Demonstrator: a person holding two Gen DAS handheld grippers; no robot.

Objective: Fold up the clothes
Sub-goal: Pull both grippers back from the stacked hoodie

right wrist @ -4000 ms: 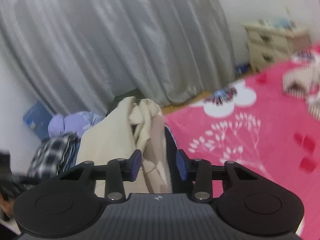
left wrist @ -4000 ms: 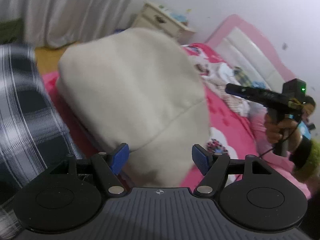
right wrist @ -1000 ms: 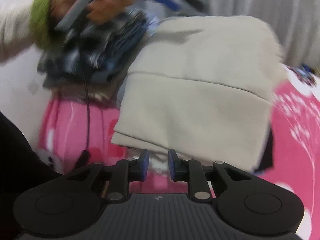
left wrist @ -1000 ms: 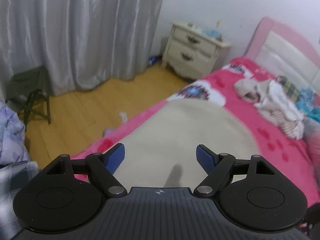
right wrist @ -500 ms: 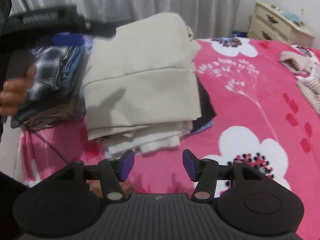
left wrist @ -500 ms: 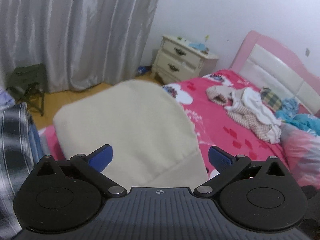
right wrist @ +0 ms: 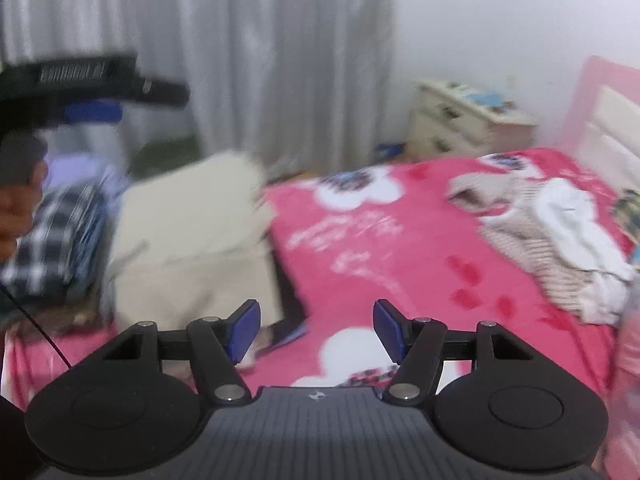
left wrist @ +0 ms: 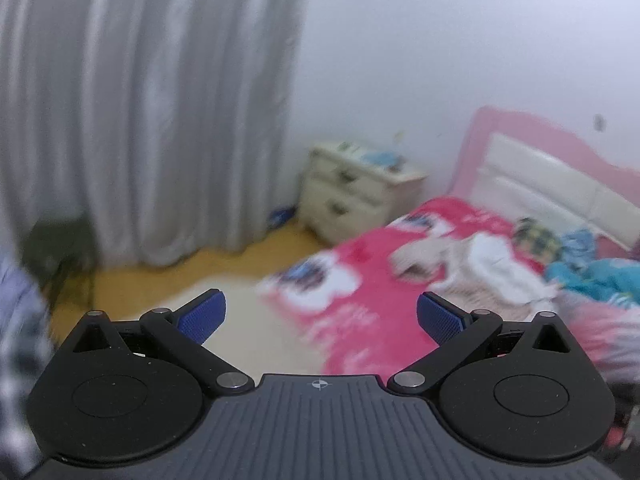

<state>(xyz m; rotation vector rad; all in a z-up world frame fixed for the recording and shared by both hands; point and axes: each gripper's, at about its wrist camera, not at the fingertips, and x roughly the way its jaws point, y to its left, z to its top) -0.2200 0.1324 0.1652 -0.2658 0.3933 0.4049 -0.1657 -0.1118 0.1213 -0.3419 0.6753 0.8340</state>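
The folded cream garment (right wrist: 192,248) lies on a stack at the foot of the pink bed (right wrist: 400,248), and it shows blurred below my left gripper (left wrist: 320,316) as a pale patch (left wrist: 248,332). That gripper is wide open with nothing between its blue pads. My right gripper (right wrist: 316,330) hovers over the bedspread to the right of the garment; its jaws are opening and hold nothing. In the right wrist view the left gripper's body (right wrist: 92,80) sits at the upper left, held by a hand (right wrist: 16,208). A heap of loose clothes (right wrist: 552,240) lies near the headboard.
Plaid and blue folded clothes (right wrist: 56,232) are stacked left of the cream garment. A cream nightstand (left wrist: 352,196) stands by the grey curtain (left wrist: 140,120). The pink headboard (left wrist: 540,168) is at the right, and wooden floor (left wrist: 180,276) lies beside the bed.
Both grippers have lifted and drawn back from the cream garment, which stays on the stack. The right jaws went from nearly shut to open; the left jaws widened.
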